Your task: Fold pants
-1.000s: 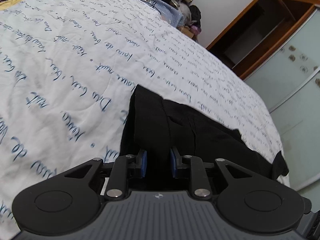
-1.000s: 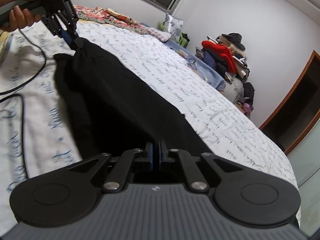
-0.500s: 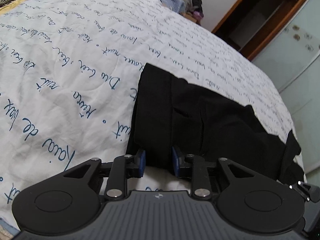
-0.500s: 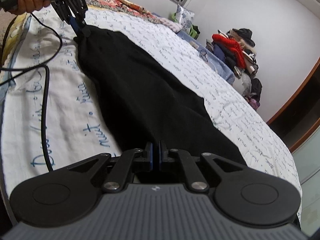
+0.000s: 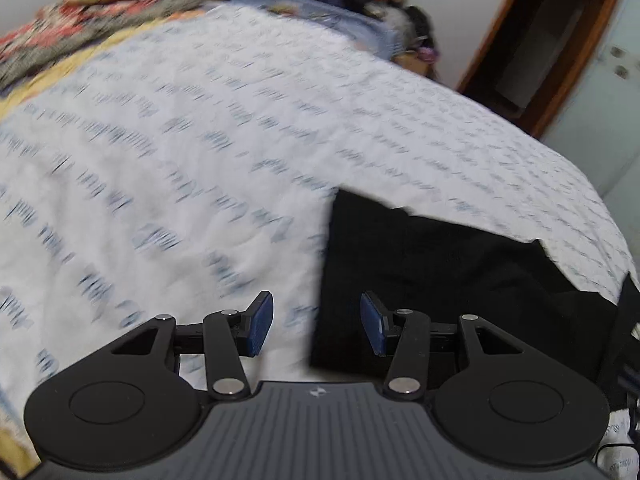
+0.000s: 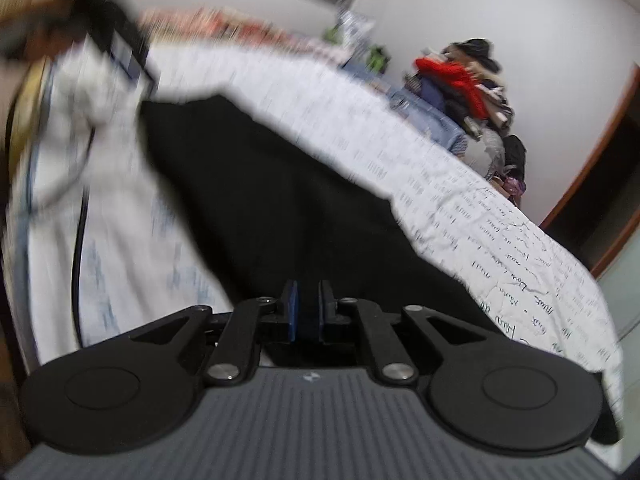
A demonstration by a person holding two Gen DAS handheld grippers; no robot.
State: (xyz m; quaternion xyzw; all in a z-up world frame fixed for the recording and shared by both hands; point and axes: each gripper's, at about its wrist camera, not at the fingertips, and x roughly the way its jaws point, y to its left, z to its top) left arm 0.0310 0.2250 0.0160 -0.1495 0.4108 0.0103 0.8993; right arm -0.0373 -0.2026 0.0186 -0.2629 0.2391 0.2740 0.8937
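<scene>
From my left wrist, my left gripper [image 5: 317,326] has just been opening; its blue pads stand apart with nothing pinched, the corner of the black pants [image 5: 440,264] lying loose on the script-printed bedsheet [image 5: 200,152] just beyond. From my right wrist, my right gripper [image 6: 307,312] is clamped on the pants' near edge, the cloth stretching away across the bed.
</scene>
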